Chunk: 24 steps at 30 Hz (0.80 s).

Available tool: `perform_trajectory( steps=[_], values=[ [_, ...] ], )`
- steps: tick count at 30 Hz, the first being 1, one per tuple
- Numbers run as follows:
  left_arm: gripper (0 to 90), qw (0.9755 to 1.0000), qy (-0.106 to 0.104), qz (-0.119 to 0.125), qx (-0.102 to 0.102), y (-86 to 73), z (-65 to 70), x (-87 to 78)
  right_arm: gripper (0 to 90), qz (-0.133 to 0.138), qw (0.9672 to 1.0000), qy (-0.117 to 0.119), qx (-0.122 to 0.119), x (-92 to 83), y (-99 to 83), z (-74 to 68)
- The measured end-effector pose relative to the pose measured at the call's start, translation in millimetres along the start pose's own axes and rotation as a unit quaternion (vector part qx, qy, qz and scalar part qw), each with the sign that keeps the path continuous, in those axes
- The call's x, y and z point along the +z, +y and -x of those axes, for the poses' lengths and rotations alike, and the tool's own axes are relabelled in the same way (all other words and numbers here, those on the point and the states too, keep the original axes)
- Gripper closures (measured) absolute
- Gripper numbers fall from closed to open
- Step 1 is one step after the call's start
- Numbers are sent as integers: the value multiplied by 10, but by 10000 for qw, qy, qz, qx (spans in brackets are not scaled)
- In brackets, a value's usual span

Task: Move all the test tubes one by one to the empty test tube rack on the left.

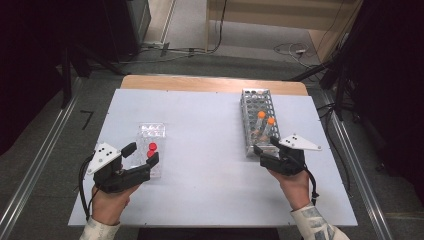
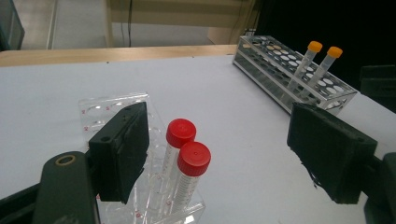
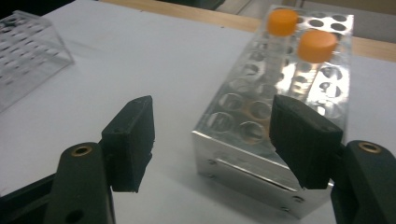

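Note:
Two red-capped tubes (image 1: 151,149) (image 2: 187,161) stand in a clear plastic rack (image 1: 151,132) (image 2: 105,109) at the table's left. My left gripper (image 1: 140,153) (image 2: 219,154) is open, its jaws on either side of the rack's near end and the red caps, touching nothing. At the right, two orange-capped tubes (image 1: 265,118) (image 2: 322,50) (image 3: 299,32) stand in a metal rack (image 1: 258,120) (image 2: 285,70) (image 3: 275,107). My right gripper (image 1: 266,146) (image 3: 215,137) is open just in front of that rack's near end, one jaw overlapping its corner.
The white table top (image 1: 200,150) has a wooden strip (image 1: 210,83) along its far edge. Cables (image 1: 295,50) lie on the floor beyond it. Dark stands and equipment flank the table on both sides.

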State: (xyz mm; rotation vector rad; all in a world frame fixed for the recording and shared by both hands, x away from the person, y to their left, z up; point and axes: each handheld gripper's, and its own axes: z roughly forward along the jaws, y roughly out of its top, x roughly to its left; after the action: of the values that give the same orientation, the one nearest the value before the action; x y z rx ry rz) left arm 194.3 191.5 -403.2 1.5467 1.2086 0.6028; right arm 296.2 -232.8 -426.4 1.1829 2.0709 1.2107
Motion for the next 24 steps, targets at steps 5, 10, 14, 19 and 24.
perform_trajectory(
  steps=[5, 10, 14, 19, 24],
  values=[
    [208, 10000, -19, 13, -3, 5, 19, 11, 309, 55, 9992, -339, 182, 87, 34, 186],
    [198, 10000, -45, -8, 27, 6, 34, 21, 332, 127, 9981, -522, 309, 194, 54, 333],
    [197, 10000, -45, -16, 44, 2, 47, 29, 369, 110, 9977, -558, 357, 272, 58, 398],
    [197, 9999, -60, -16, 86, 0, 77, 40, 447, 109, 9975, -611, 348, 359, 73, 437],
    [197, 9999, -67, -33, 122, 0, 93, 46, 530, 102, 9973, -639, 339, 467, 71, 464]
  ],
)
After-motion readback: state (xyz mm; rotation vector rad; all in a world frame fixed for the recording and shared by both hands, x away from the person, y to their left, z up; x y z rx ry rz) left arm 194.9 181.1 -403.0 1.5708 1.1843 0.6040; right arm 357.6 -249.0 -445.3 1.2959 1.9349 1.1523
